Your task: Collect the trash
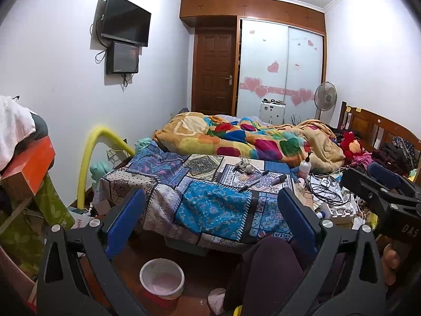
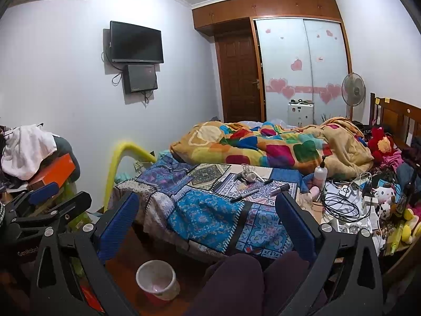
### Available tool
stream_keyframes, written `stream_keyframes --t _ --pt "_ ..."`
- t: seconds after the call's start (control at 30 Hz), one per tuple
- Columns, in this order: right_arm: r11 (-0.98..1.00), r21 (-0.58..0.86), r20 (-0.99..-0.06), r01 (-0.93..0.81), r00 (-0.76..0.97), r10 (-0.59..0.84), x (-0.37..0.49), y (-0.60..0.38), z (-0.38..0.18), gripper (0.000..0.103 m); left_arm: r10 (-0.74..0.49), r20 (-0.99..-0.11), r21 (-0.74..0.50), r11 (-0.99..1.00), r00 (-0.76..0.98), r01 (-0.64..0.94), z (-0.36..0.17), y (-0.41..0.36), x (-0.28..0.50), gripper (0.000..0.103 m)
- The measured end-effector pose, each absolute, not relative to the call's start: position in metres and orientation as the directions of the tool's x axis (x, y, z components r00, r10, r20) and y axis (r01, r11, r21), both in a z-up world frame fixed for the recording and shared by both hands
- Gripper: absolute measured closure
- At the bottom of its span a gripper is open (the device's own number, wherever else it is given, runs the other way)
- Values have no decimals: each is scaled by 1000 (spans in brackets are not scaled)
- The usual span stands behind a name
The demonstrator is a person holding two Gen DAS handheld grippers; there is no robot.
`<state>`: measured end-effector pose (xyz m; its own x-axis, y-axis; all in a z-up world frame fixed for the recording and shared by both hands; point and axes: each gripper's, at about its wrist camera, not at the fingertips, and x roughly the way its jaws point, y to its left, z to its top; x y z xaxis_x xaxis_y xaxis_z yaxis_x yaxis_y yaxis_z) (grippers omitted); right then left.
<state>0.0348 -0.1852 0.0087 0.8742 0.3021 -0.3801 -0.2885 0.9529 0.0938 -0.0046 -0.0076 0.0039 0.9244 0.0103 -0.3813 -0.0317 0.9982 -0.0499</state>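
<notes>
A small white bin (image 1: 161, 276) with a pinkish inside stands on the wooden floor beside the bed, also low in the right wrist view (image 2: 156, 280). On the patchwork cloth (image 1: 210, 205) lie a black marker (image 1: 254, 181), a grey pen (image 1: 279, 179) and a small heap of white scraps (image 1: 246, 168). My left gripper (image 1: 210, 208) is open above the bed's edge, nothing between its blue pads. My right gripper (image 2: 208, 210) is open too, held over the same cloth. Each gripper shows at the edge of the other's view.
A person's knees in dark trousers (image 2: 236, 276) sit low between the fingers. Cables, bottles and toys (image 2: 350, 200) crowd the bed's right side. A colourful quilt (image 1: 236, 139) lies behind. Boxes and clothes (image 1: 26, 158) pile up at left.
</notes>
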Motion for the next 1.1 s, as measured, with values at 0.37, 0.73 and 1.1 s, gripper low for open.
stream_keyframes --t 0.37,0.73,1.1 --pt "953 87 -372 -289 878 300 35 -181 16 0 6 -376 -56 998 926 -29 3 -9 -7 1" --pt "953 84 -368 -291 880 301 34 -179 17 0 7 -376 -59 998 927 -31 2 -9 -8 1" --pt "953 84 -368 -291 880 301 33 -177 18 0 7 -378 -63 997 926 -33 1 -9 -8 1"
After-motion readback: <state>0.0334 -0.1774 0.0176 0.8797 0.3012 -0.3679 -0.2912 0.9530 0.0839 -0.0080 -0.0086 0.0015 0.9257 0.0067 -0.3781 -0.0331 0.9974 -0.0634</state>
